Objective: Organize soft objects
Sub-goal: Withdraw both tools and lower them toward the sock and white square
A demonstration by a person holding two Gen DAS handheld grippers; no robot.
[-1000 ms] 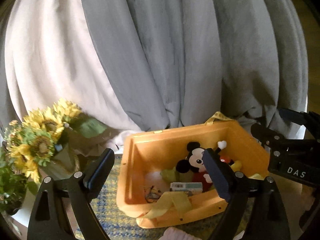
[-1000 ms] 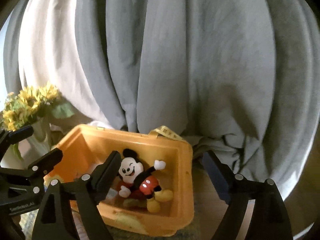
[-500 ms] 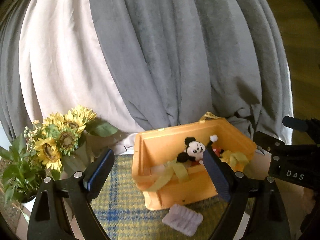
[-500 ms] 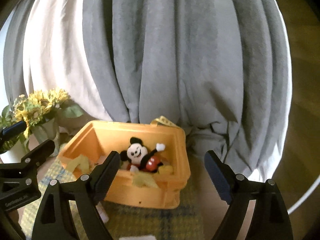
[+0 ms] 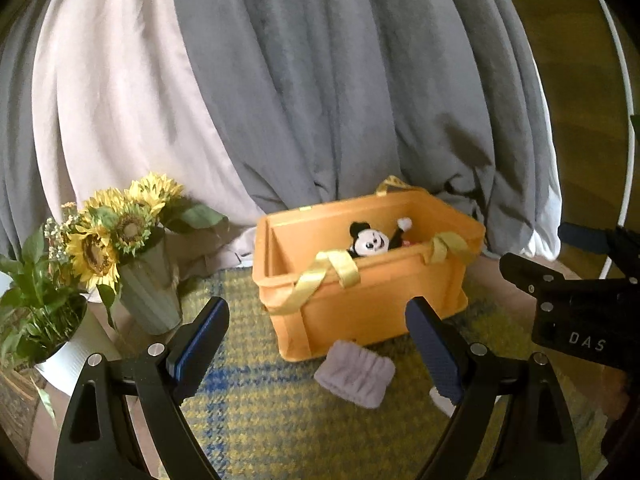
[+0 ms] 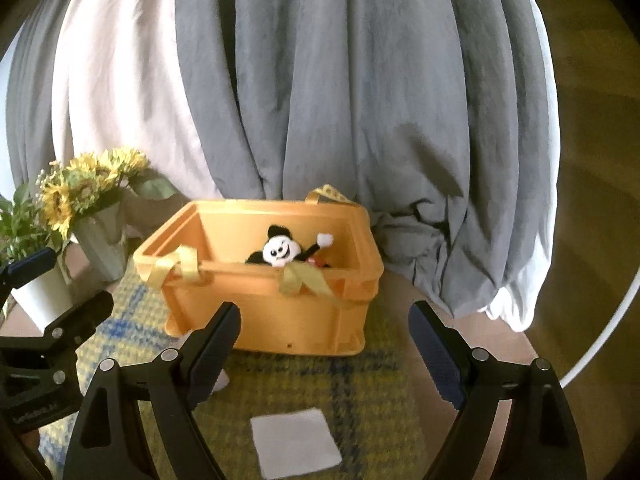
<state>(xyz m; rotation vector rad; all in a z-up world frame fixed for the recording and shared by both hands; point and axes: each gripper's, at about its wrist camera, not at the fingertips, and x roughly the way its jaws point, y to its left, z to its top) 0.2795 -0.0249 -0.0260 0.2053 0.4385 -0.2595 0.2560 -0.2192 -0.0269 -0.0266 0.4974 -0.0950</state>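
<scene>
Orange plastic crate [image 5: 372, 304]: on the yellow-and-blue checked woven mat [image 5: 256, 412], long axis along the mat's far edge.
Black-and-white mouse plush toy [image 5: 370, 240]: upright inside the crate, one arm raised rightward.
Lilac ruched fabric band [image 5: 355, 372]: flat on the mat, touching the crate's near corner.
Left gripper [image 5: 316, 344]: spread, empty.
Right gripper [image 6: 324, 344]: spread, empty.

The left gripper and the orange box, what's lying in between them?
In the left wrist view, a ruffled lilac cloth lies on the checked mat, between the open left gripper and the orange box.
</scene>
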